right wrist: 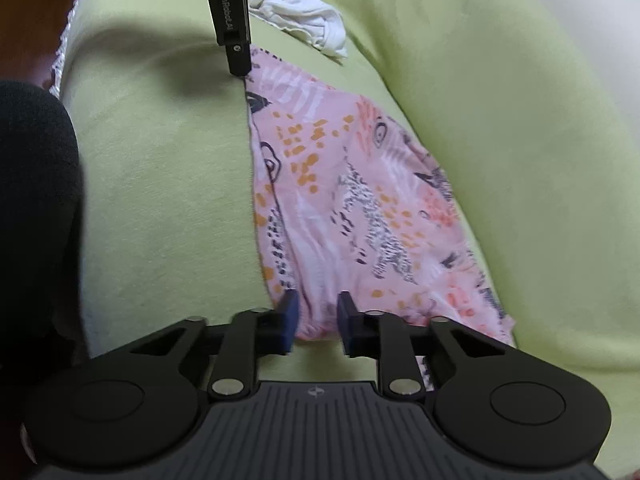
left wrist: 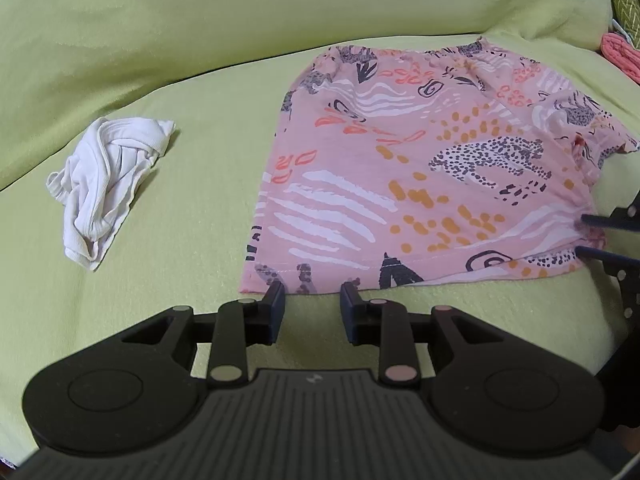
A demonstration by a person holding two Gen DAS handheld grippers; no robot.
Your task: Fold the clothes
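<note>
A pink patterned garment lies spread flat on the green sofa seat. My left gripper is open, its fingertips resting at the near hem towards the left corner, with bare sofa showing between them. From the right wrist view it comes down from above as a black bar onto the far end of the cloth. My right gripper is shut on a puckered bunch of the garment's edge. In the left wrist view it reaches in from the right at the hem corner.
A crumpled white garment lies on the seat left of the pink one, also seen as a white heap. The green back cushion rises behind. A coral cloth sits far right. A dark sleeve fills the left edge.
</note>
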